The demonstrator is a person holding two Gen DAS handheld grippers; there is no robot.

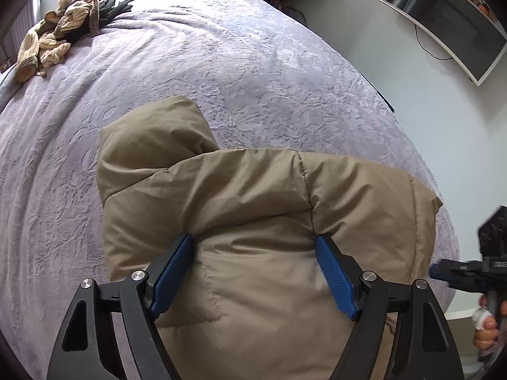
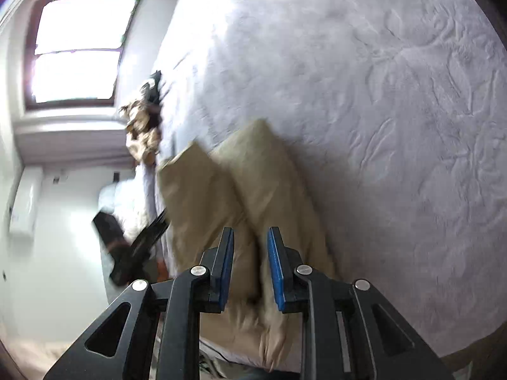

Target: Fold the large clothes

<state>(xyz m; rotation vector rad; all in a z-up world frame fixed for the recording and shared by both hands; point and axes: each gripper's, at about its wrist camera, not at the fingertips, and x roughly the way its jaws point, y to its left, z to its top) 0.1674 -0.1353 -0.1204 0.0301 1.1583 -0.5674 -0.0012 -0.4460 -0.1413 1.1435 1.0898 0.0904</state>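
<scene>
A tan puffer jacket lies bunched and folded on the lavender bedspread near the bed's front edge. My left gripper stands over it with its jaws wide, and the jacket's puffy bulk swells up between the blue pads; I see no clamping. At the jacket's right edge is my right gripper, held by a person's hand. In the blurred right wrist view, the right gripper has a narrow gap between its pads. The jacket lies beyond it, with nothing visibly pinched.
A heap of striped beige and dark clothes sits at the bed's far corner by the window. A screen hangs on the wall to the right. The bedspread stretches wide beyond the jacket.
</scene>
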